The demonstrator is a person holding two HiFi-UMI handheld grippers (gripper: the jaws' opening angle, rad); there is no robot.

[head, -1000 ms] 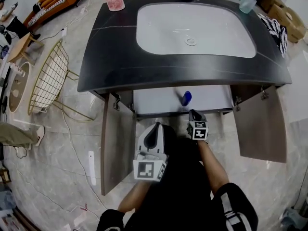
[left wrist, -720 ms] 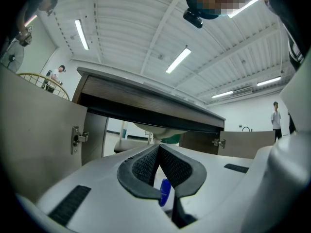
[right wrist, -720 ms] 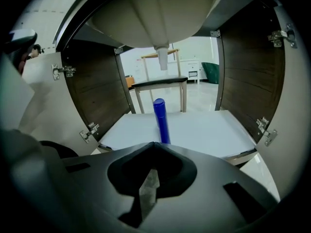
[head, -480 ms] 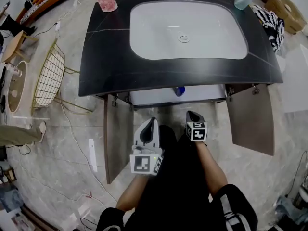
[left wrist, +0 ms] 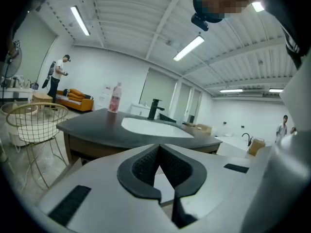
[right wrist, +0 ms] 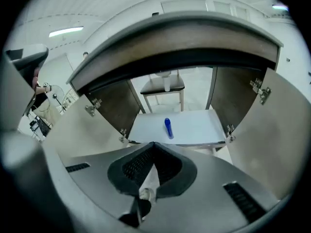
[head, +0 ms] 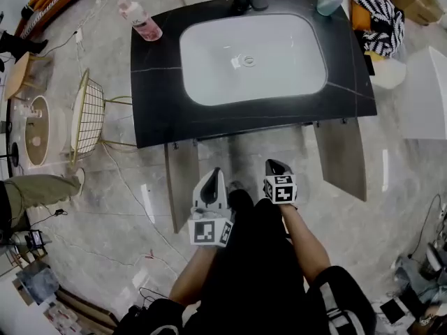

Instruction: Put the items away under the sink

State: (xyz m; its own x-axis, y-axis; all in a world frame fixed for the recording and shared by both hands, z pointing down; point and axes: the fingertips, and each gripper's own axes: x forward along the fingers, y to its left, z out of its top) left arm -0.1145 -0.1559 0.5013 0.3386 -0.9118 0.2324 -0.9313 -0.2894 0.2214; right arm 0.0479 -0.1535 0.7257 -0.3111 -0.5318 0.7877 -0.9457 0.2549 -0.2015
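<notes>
One slim blue cylindrical item [right wrist: 168, 128] lies flat on the white shelf [right wrist: 199, 130] under the white sink [head: 251, 54], roughly at the shelf's middle, so I judge it put away. The two brown cabinet doors [right wrist: 109, 103] stand swung wide to its left and right, which leaves the opening free for more. In the head view the black stone countertop [head: 157, 89] hides that shelf.

My right gripper [right wrist: 154, 143] is near me, back from the opening and aimed into it, its tongs pressed together on nothing. My left gripper [left wrist: 159, 146] is about level with the counter's edge, tongs likewise pressed together and empty, facing across it. A pink bottle [head: 140, 19] stands at the far left corner and a pale blue-green cup [head: 328, 2] at the far right. I guess those go in next.
</notes>
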